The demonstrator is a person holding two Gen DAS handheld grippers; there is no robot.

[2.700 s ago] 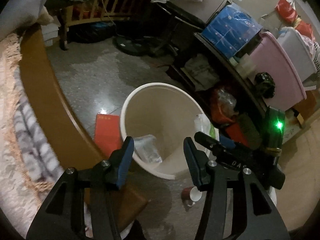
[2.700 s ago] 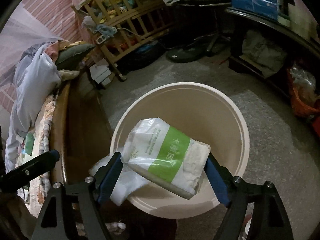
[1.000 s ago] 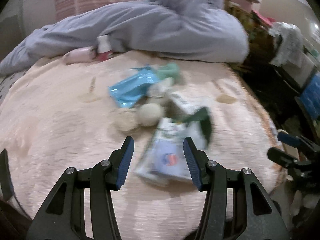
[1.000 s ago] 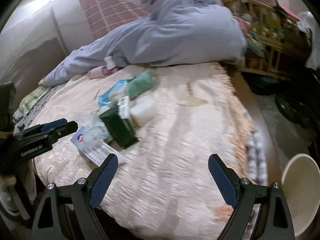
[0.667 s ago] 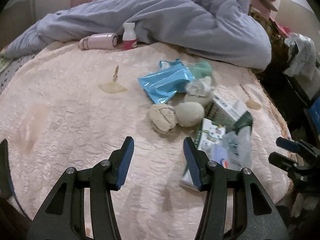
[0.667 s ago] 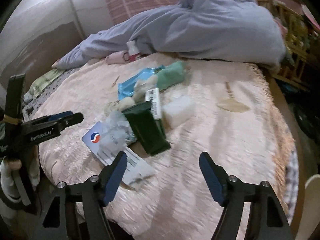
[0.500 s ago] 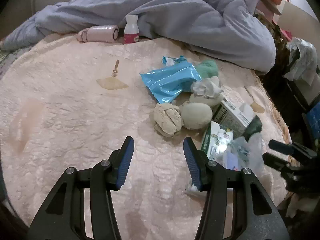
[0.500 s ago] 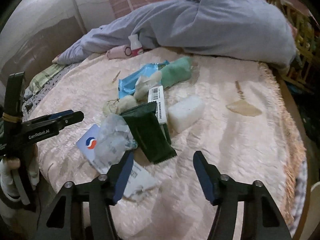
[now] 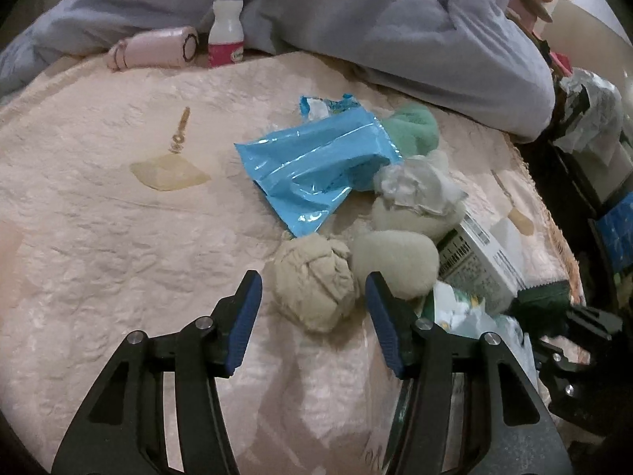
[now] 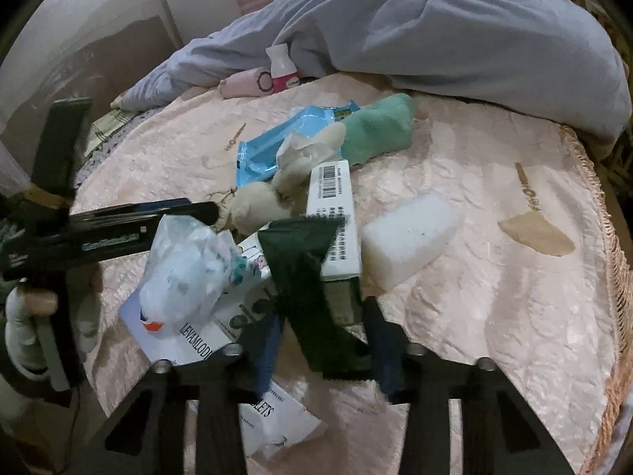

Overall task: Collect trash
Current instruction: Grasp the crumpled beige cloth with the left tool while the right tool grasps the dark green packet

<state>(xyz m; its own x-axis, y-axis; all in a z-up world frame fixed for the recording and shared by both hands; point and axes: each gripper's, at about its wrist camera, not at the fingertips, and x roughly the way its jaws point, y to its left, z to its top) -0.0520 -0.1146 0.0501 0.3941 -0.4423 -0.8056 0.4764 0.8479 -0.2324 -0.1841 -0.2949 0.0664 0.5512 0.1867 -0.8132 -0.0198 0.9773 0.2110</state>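
Note:
Trash lies in a heap on a pink bedspread [image 9: 99, 217]. My left gripper [image 9: 312, 308] is open, its jaws on either side of a beige crumpled wad [image 9: 312, 289], with a cream ball [image 9: 395, 261] and a blue foil pouch [image 9: 316, 170] behind. My right gripper [image 10: 324, 340] is open, jaws straddling the near end of a dark green wrapper [image 10: 308, 269]; I cannot tell if they touch it. A white carton [image 10: 336, 213], a clear crumpled bag [image 10: 190, 273] and white leaflets [image 10: 190, 336] lie beside it.
A white foam block [image 10: 407, 237], a green plush [image 10: 376, 126], a pink roll [image 9: 154, 47] and a small pink-labelled bottle [image 9: 225, 35] lie on the bed. A grey duvet [image 9: 376, 19] is bunched at the back. The fringed bed edge [image 10: 605, 237] is at the right.
Both grippers swung from the bin to the bed and came in low over the heap. The right gripper's jaws narrowed around the green wrapper; the left closed in on the beige wad.

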